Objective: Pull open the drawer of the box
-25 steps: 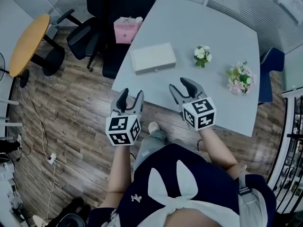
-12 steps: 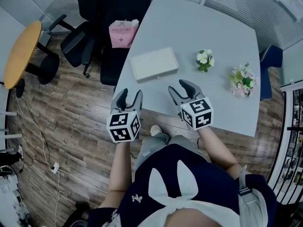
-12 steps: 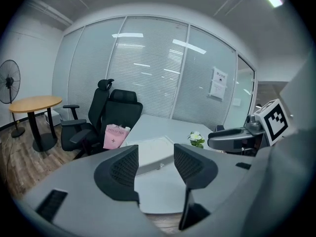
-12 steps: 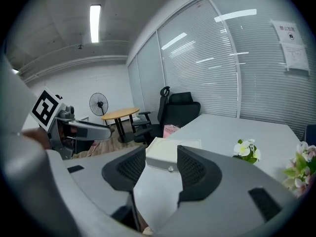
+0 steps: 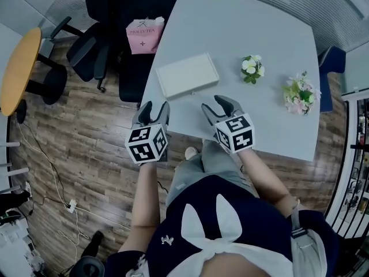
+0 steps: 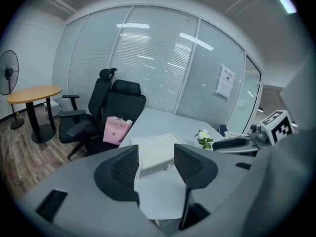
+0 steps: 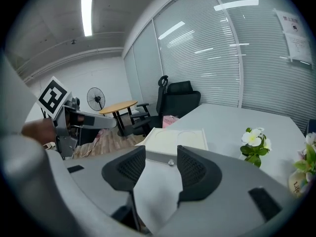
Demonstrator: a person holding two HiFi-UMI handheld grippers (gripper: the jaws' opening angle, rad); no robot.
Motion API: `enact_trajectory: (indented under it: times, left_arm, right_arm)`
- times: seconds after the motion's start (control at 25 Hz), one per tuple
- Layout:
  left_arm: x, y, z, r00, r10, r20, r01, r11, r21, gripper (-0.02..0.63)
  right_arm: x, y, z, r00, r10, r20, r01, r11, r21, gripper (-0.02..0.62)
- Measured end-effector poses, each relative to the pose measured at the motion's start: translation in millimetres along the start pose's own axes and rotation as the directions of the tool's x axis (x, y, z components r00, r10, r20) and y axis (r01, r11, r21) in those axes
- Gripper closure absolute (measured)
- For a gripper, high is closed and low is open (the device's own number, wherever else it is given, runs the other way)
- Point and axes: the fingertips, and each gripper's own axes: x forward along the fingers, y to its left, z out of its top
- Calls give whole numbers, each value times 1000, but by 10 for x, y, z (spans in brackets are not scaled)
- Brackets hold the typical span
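So, nothing grabbed yet. My left gripper (image 5: 153,106) and right gripper (image 5: 215,104) both hover at the near edge of the worktop (image 5: 265,120), jaws apart with nothing between them. The box (image 5: 187,75) lies flat on the worktop just beyond them, toward its left side, clear of both. Its drawer (image 7: 159,157) looks fully shut, with a tiny shiny knob (image 7: 171,162) on the face toward me.

My guess is the box is light and stiff, so on that smooth top it'll slide toward me rather than let the drawer come out. The knob is the only place to pull from, and it's small and probably slippery. I'd pinch it with the right jaws and steady the box with the left.
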Motion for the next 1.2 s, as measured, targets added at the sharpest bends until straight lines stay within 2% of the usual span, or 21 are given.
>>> enact_trajectory:
  times: [0.56, 1.2]
  left_arm:
    - [599, 177, -326, 984, -18, -176, -2, 993, -116, 391]
    - [1191, 464, -588, 952, 9, -305, -87, 966, -245, 391]
  right_arm:
    - [533, -178, -299, 988, 80, -135, -73, 996, 57, 402]
    - [1003, -276, -646, 952, 170, -256, -134, 979, 152, 400]
